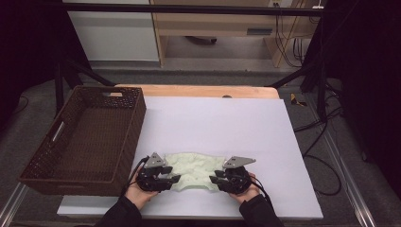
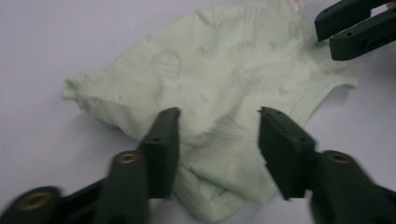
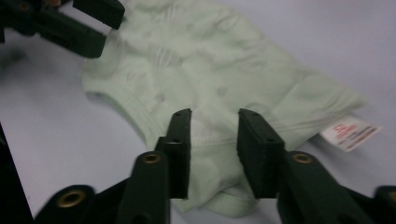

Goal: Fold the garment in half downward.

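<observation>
Here the left gripper [image 2: 217, 135] has its jaws spread, a folded edge of the pale green garment [image 2: 219, 84] lying between them with gaps on both sides, so nothing is pinched. The right gripper [image 3: 212, 135] stands likewise, jaws parted astride a hemmed edge of the same garment, the pads apparently clear of the cloth, though blur makes that hard to be sure of. A white care label [image 3: 350, 132] sticks out of the fabric at about 3 o'clock of those jaws.

From the high view, the garment [image 1: 195, 169] lies crumpled but roughly flat on the white surface [image 1: 222, 123], near its 6 o'clock edge, with the left gripper [image 1: 174, 178] at its 9 o'clock side and the right gripper [image 1: 213, 179] at its 3 o'clock. A brown woven basket [image 1: 135, 118] sits at 9 o'clock on the surface, holding nothing.

Judging by this, the cloth seems partly gathered or folded; any further folding, and a probable move to the basket, remain.
</observation>
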`<state>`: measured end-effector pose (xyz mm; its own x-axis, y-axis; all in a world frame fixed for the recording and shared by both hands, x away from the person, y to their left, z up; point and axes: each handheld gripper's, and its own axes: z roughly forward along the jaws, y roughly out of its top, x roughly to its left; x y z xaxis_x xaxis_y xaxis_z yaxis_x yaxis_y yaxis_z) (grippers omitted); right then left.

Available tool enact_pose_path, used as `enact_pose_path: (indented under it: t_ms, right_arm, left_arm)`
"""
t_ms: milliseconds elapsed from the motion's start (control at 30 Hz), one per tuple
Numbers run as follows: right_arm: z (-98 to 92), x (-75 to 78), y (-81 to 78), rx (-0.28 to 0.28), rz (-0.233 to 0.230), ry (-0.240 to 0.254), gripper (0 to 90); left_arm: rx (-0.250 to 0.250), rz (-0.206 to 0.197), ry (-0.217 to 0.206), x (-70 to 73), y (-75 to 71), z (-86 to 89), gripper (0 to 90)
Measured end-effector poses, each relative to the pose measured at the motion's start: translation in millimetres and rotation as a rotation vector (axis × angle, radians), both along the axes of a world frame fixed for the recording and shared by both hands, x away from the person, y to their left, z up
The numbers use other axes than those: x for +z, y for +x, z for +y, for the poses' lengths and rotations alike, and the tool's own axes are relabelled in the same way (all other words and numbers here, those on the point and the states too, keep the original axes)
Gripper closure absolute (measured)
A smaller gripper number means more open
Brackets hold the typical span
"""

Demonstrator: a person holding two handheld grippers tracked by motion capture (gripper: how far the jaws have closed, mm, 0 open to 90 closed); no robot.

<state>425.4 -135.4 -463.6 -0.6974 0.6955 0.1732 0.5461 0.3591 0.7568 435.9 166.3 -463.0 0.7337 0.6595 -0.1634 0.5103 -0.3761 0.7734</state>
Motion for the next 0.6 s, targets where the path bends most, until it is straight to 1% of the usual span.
enact_pose_path:
  t_ms: [33, 100, 167, 200, 267, 367, 400, 467, 600]
  right_arm:
    - [-3.4, 2.8, 1.3, -0.010, -0.007, 0.022, 56.0]
    - [-9.4, 7.4, 3.4, -0.039, -0.017, 0.062, 45.5]
    - [-14.1, 8.7, 6.3, -0.075, -0.051, 0.067, 35.9]
    - [-15.9, 8.5, 7.9, -0.090, -0.062, 0.064, 31.9]
    - [-18.6, 6.8, 11.6, -0.120, -0.073, 0.056, 25.6]
    - [-20.6, 3.3, 18.7, -0.152, -0.085, 0.037, 20.2]
    - [-21.2, 2.2, 21.5, -0.153, -0.090, 0.034, 19.9]
    - [-21.6, -0.3, 27.1, -0.169, -0.086, 0.036, 19.8]
    - [-22.5, -5.2, 40.9, -0.191, -0.060, 0.039, 21.6]
  left_arm:
    - [0.004, -0.011, -0.009, 0.9, 1.4, 1.8, 30.0]
    - [0.012, -0.013, -0.025, 2.3, 4.6, 5.3, 21.5]
    - [0.034, -0.018, -0.028, 3.5, 7.6, 8.2, 11.4]
    - [0.043, -0.015, -0.036, 3.8, 9.2, 9.4, 8.8]
    - [0.056, -0.008, -0.023, 4.5, 13.1, 11.6, 1.3]
    - [0.091, -0.008, 0.003, 5.3, 19.0, 13.4, 3.1]
    - [0.095, -0.013, -0.002, 5.4, 21.0, 13.9, 3.1]
    - [0.100, -0.009, -0.006, 5.3, 25.2, 13.9, 3.0]
    - [0.139, -0.015, -0.008, 3.0, 34.8, 13.0, 6.6]
